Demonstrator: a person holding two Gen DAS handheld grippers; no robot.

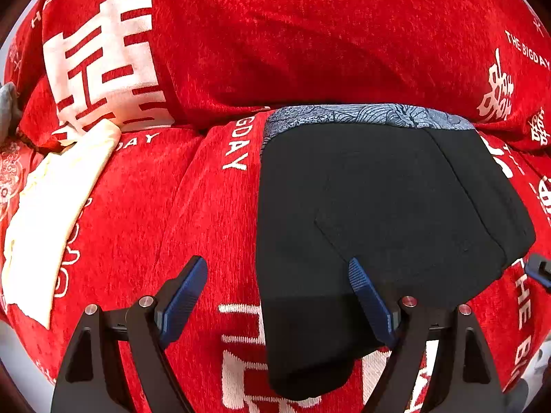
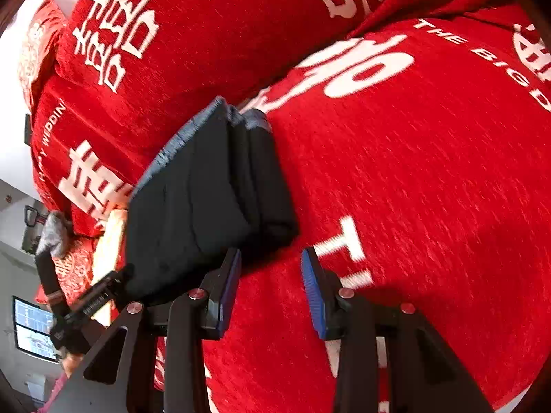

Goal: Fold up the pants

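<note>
A cream cloth (image 1: 51,213) lies at the left edge of the red sofa cover (image 1: 193,206), well apart from the black pants (image 1: 378,213), and a grey bundle (image 2: 55,232) sits beyond it by the cover's far left corner. The pants lie folded into a thick stack on the seat, their blue patterned waistband (image 1: 361,115) against the backrest cushion (image 1: 275,41). The left gripper (image 1: 279,299) hangs released over the stack's near left edge, one blue finger (image 1: 370,301) above the black cloth, the other over bare red cover. The right gripper (image 2: 272,289) is spread open just beside the stack's near right corner, grasping nothing.
</note>
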